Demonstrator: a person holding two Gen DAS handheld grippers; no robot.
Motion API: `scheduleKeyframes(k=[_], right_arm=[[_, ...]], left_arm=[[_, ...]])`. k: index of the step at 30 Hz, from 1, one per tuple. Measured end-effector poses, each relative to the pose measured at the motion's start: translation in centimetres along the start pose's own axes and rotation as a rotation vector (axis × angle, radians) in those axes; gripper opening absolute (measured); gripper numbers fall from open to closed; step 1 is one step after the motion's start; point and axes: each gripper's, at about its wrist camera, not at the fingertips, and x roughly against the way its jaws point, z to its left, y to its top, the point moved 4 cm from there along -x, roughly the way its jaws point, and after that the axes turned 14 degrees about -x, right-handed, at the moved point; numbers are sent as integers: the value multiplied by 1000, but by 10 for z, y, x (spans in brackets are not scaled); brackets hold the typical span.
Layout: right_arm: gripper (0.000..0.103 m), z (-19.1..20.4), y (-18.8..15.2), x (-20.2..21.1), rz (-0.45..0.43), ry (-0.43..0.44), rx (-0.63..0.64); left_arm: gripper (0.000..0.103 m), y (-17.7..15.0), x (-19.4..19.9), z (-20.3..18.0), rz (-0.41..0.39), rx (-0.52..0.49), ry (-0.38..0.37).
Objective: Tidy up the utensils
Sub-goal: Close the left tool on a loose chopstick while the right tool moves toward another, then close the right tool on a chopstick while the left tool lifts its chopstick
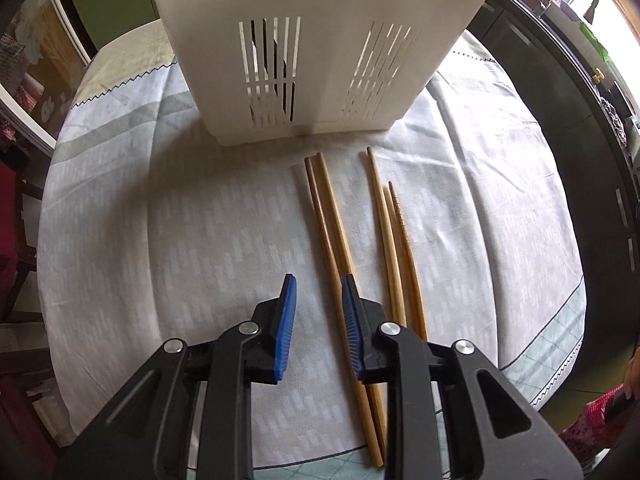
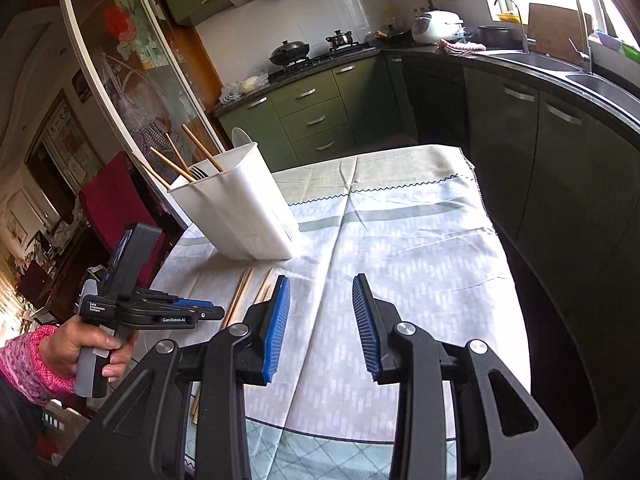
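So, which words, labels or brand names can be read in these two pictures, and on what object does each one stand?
"GenRobot.AI": white print on the black body of the hand-held left gripper, right wrist view.
"Data Acquisition System": small white print on the same gripper, only just legible.
Grey lettering on the pale patterned tablecloth behind the white slotted plastic utensil holder: too faint to read.
Markings on one wooden chopstick: too small to read.
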Motion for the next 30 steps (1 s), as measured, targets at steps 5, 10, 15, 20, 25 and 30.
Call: scheduleKeyframes(k=[5,10,15,20,25,30], right_arm=[[33,16,-6,-20,46,-10,30],[33,39,-28,-65,176,-26,105],[33,63,-58,-111,292,-52,184],[33,83,-81,-147,366,-101,271],[32,93,-88,-171,410,-154,314],[29,98,-84,-181,433,-211,342]], left_arm=[[21,3,-10,-4,26,-14,17],[9,7,-18,-10,34,-39,41],[6,-4,-16,2,41,-34,54],[7,-19,-12,23,35,7,66],[7,-30,-9,35,25,23,57],[7,-32,-10,36,19,16,55]])
